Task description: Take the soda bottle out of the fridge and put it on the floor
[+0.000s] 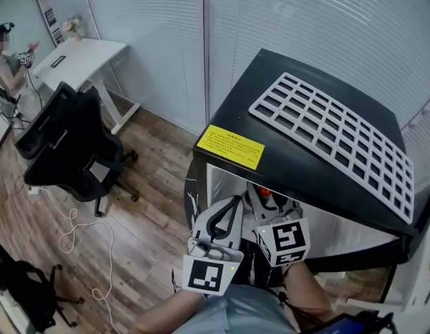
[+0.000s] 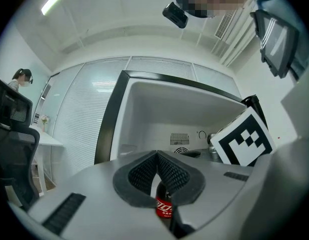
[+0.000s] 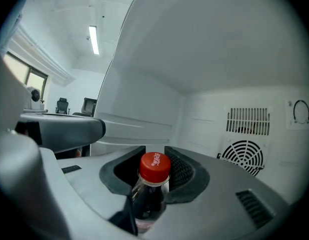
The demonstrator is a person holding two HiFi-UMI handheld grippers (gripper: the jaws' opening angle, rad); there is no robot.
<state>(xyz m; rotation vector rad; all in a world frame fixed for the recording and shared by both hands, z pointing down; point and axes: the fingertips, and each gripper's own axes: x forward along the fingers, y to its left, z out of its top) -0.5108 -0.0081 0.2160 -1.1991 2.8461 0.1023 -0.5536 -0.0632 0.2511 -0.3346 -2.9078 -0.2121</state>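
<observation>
A dark soda bottle (image 3: pixel 153 170) with a red cap stands upright inside the black mini fridge (image 1: pixel 319 167), whose front is open. My right gripper (image 3: pixel 154 155) reaches into the white interior and is shut on the bottle's neck just under the cap. In the head view the red cap (image 1: pixel 262 194) shows at the fridge mouth, with the right gripper (image 1: pixel 268 202) around it. My left gripper (image 1: pixel 236 202) hangs beside it, to the left, at the opening. Its pads (image 2: pixel 157 156) meet and hold nothing; the bottle's red label (image 2: pixel 164 207) shows behind them.
A white grid shelf (image 1: pixel 333 138) lies on the fridge top beside a yellow label (image 1: pixel 230 147). A fan vent (image 3: pixel 244 156) sits in the fridge's back wall. On the wooden floor to the left are a black office chair (image 1: pixel 69 145), loose cables (image 1: pixel 76 235) and a white desk (image 1: pixel 83 58).
</observation>
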